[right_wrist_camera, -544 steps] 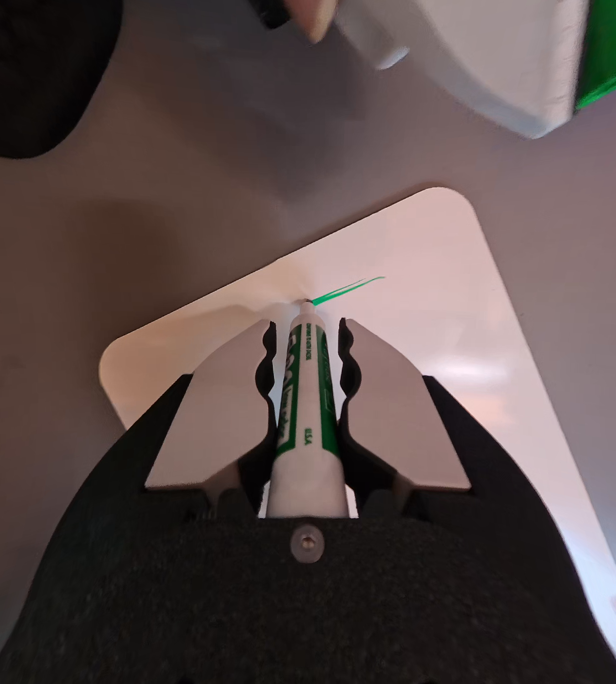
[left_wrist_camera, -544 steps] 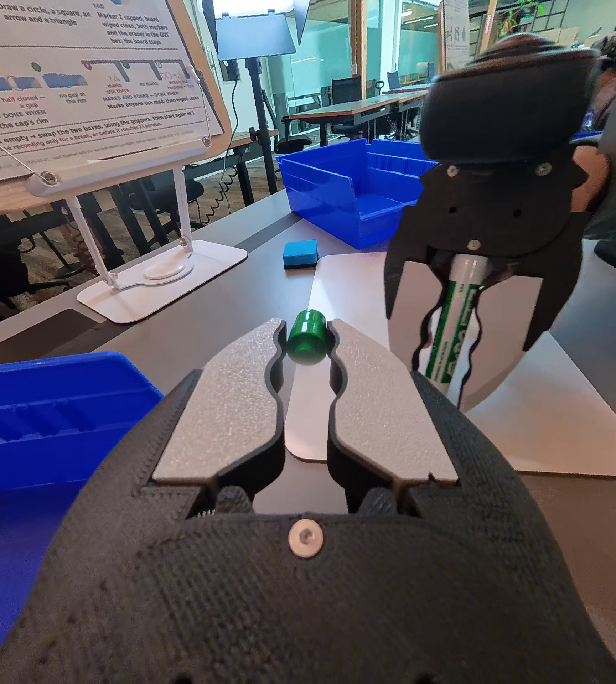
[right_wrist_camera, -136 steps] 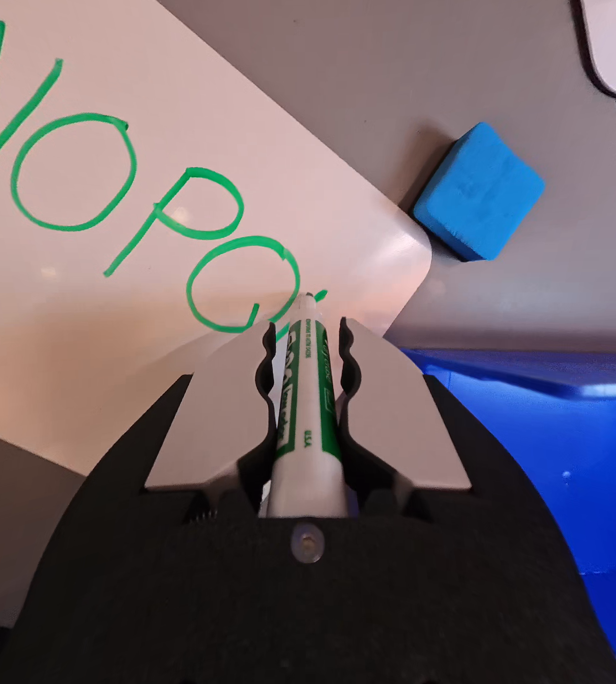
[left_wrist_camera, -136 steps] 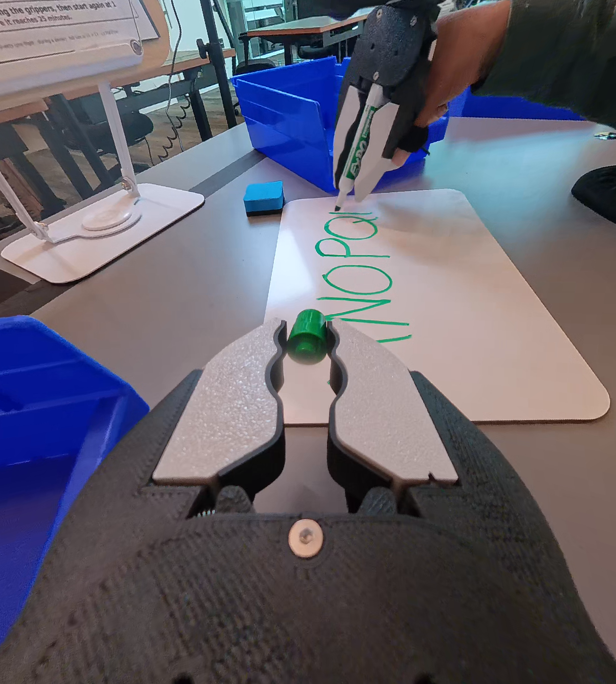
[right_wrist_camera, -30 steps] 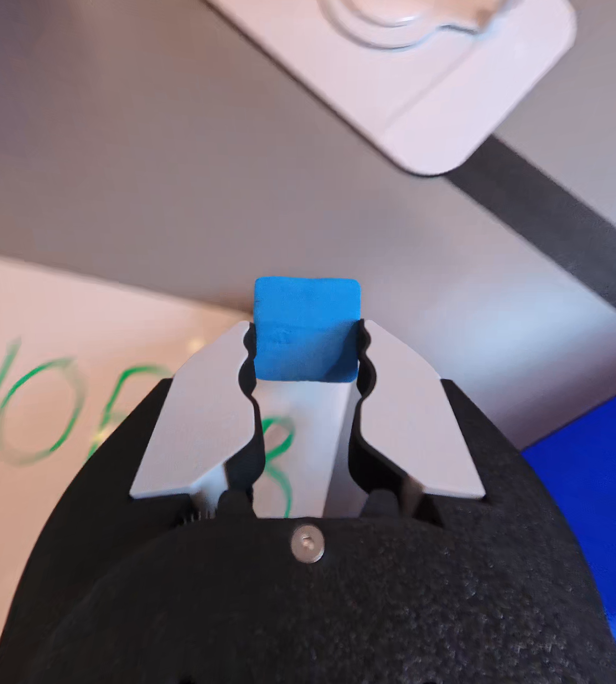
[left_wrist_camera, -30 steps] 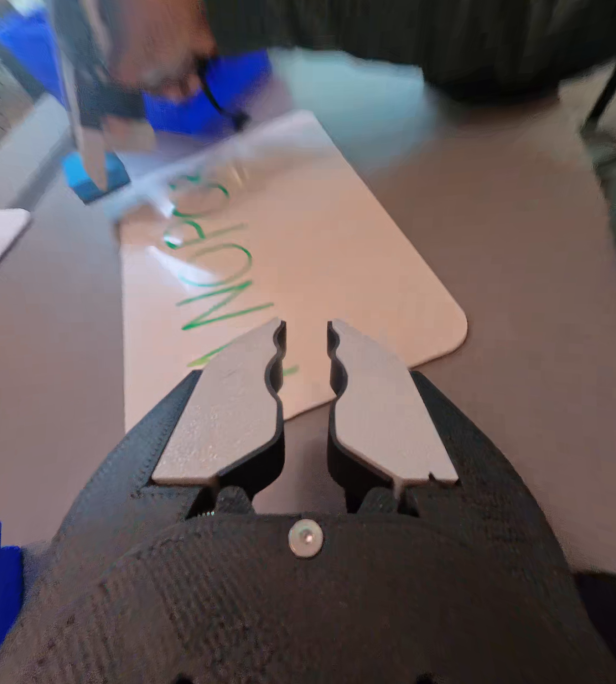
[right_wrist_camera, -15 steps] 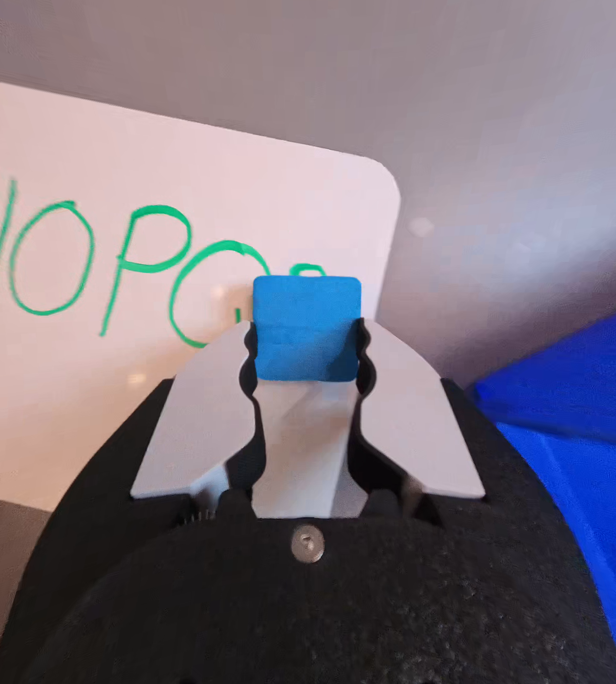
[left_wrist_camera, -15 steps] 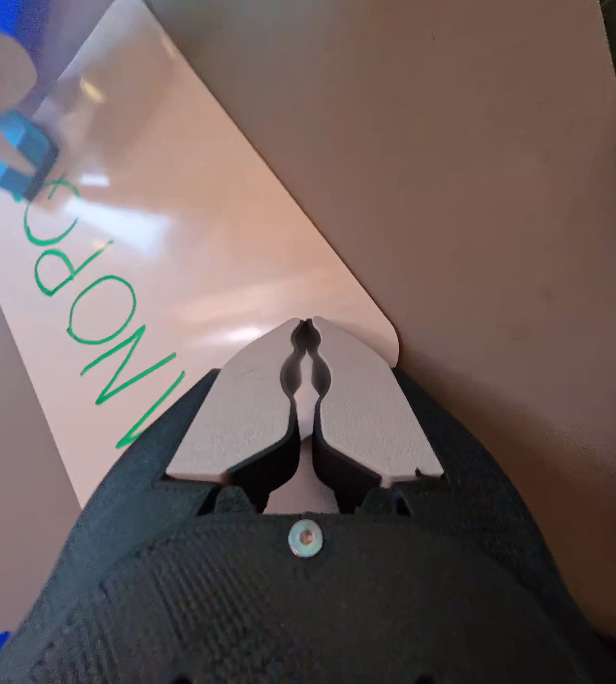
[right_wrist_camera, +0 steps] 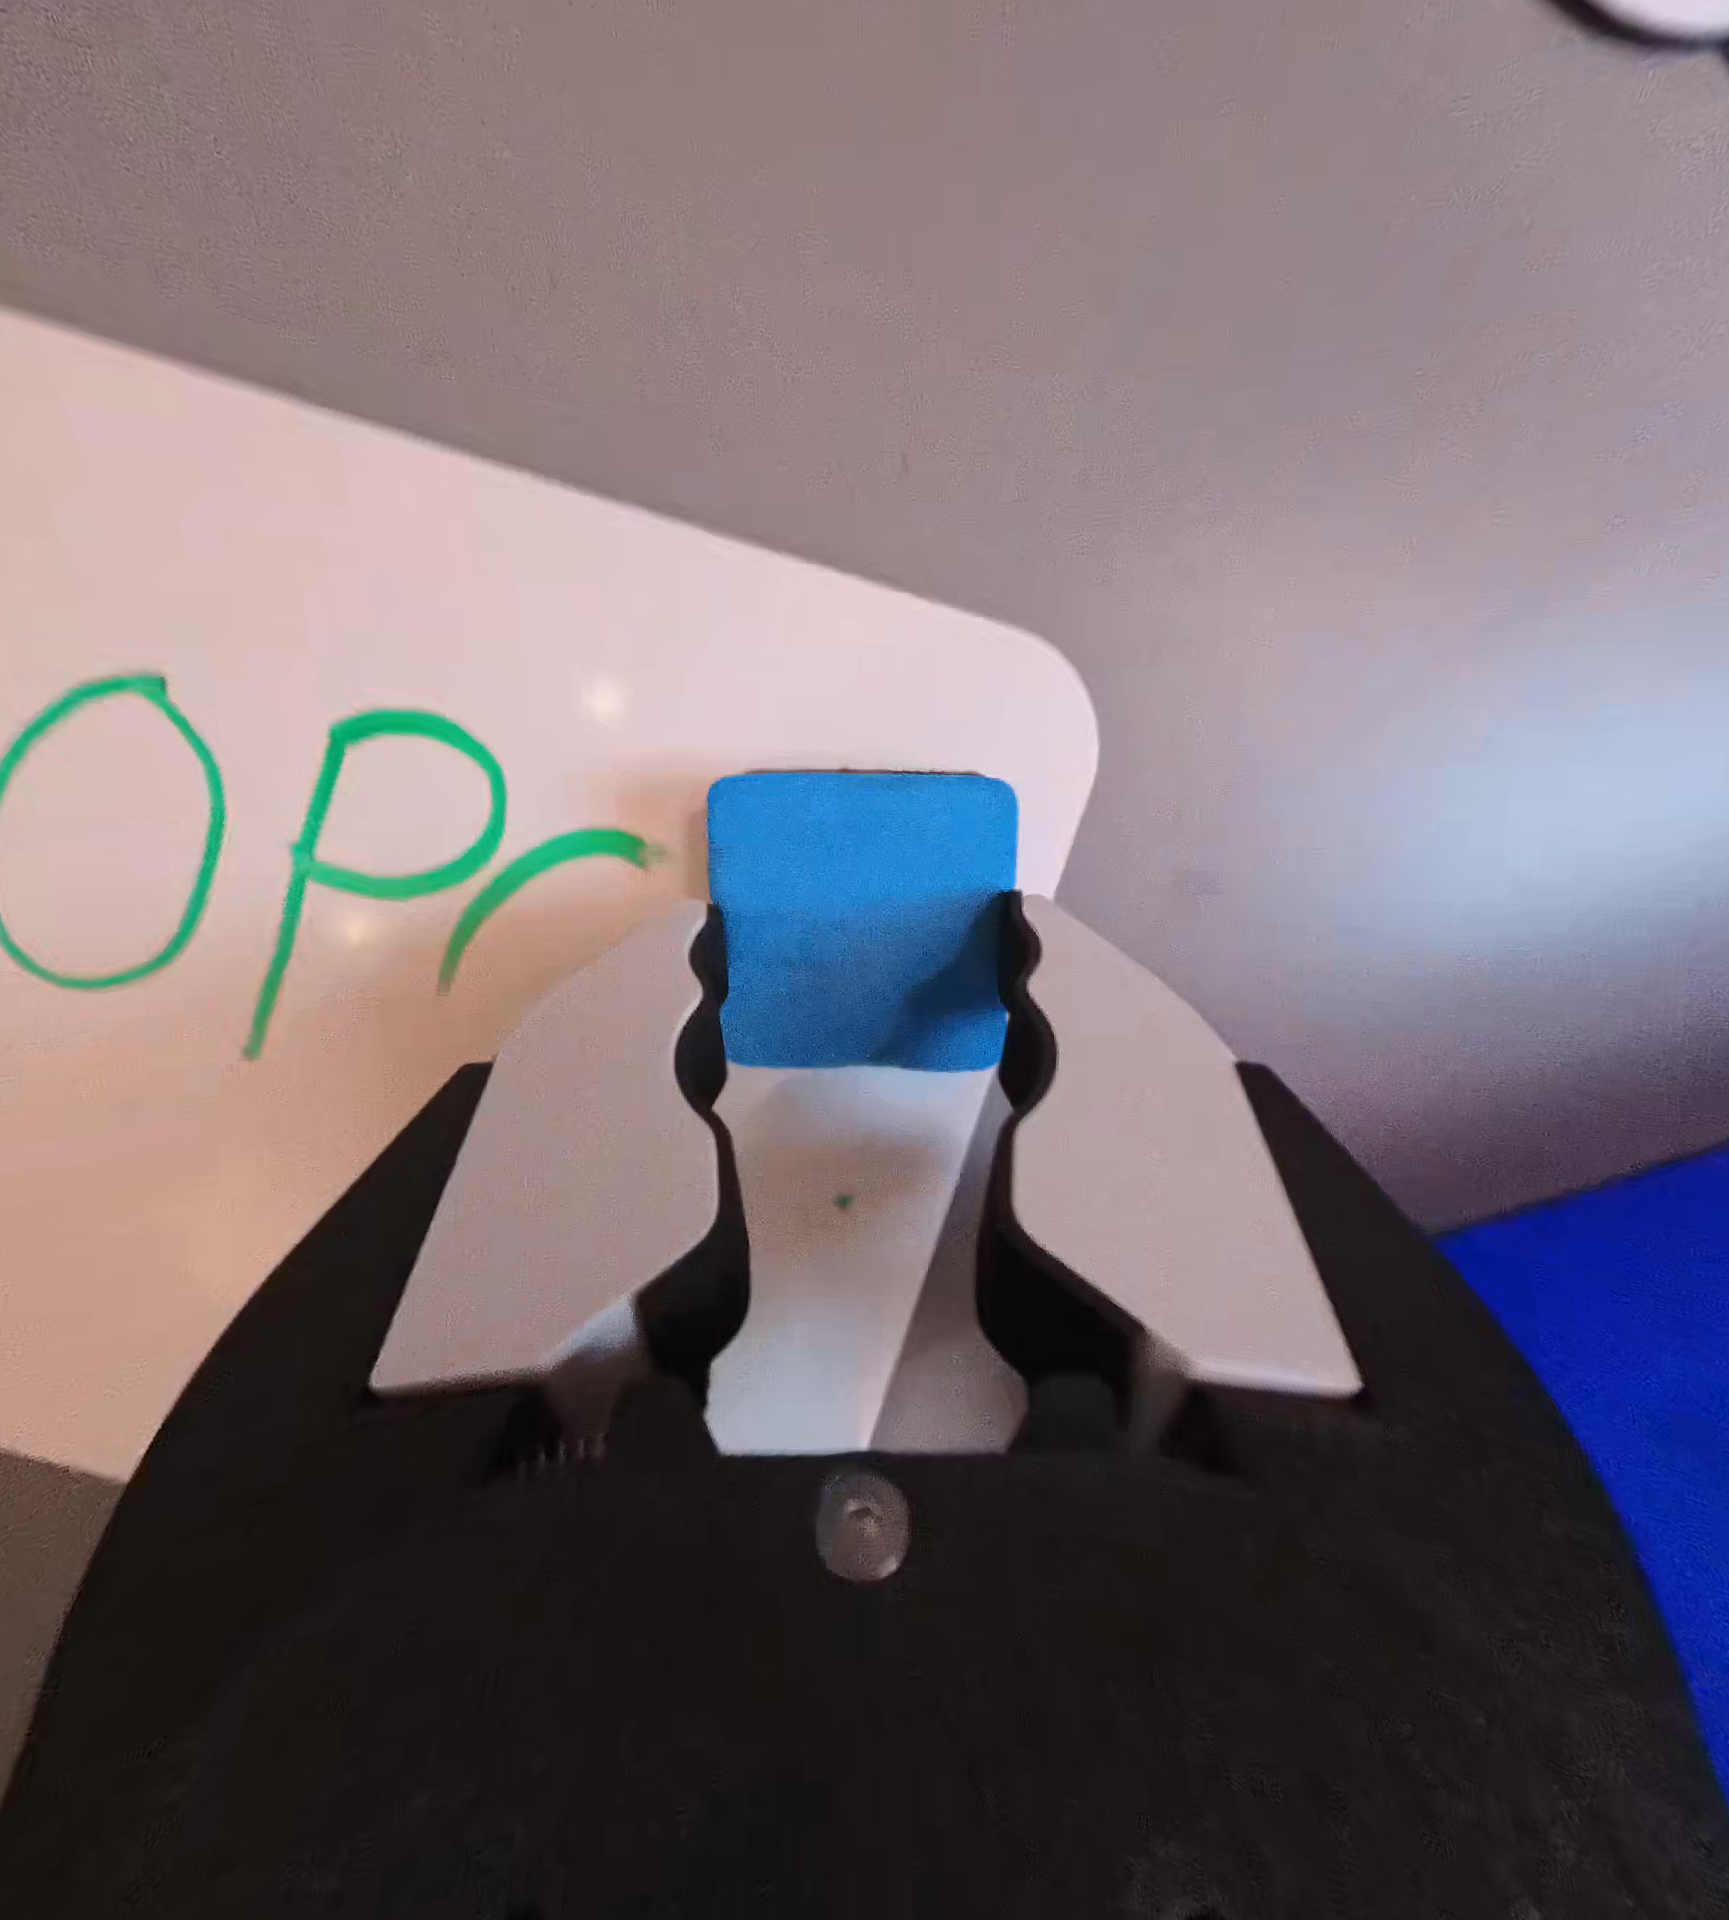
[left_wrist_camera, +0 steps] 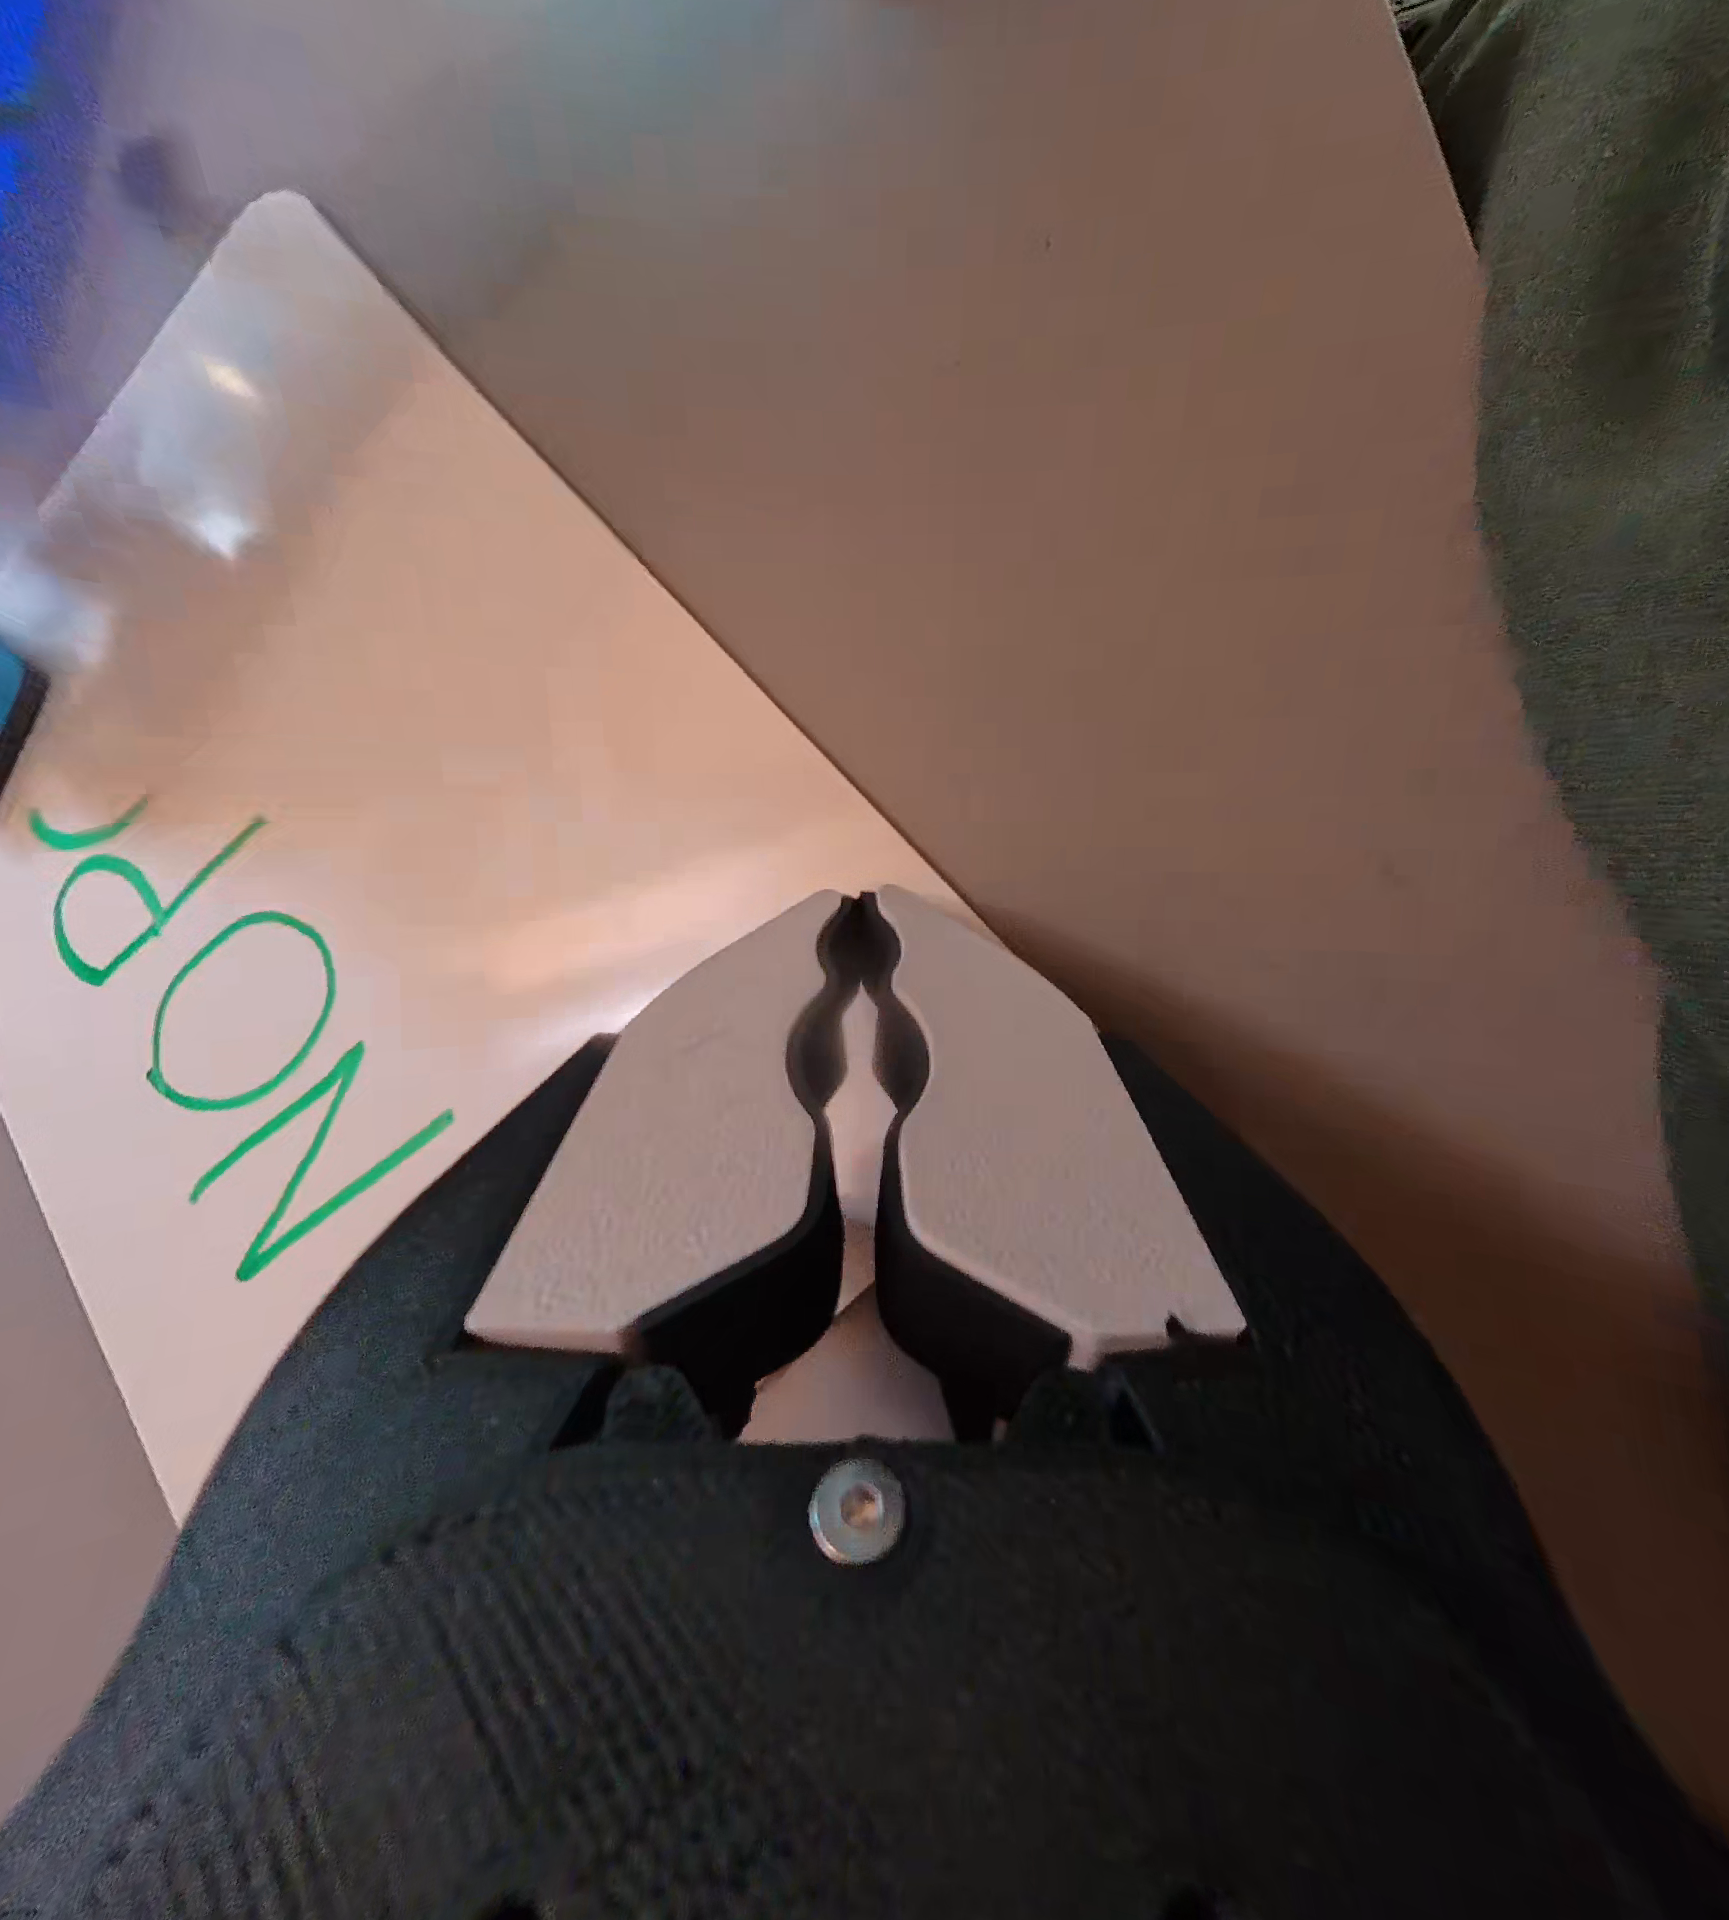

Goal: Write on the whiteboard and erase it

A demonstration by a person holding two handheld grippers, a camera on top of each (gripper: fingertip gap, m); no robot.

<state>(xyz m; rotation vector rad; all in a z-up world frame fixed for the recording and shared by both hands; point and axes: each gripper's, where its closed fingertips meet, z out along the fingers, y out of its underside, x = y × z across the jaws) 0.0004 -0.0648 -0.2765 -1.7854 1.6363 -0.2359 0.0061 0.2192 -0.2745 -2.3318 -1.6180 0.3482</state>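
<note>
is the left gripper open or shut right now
Shut. The left gripper has its fingertips meeting at the front with nothing between them, poised over the near corner of the whiteboard.

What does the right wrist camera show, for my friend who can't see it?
The right claw grips a square blue foam eraser between its pads, over the corner of a flat white whiteboard bearing green handwritten marker letters, the nearest partly wiped away. The whiteboard lies on a grey table, with a blue plastic bin at the right.
</note>
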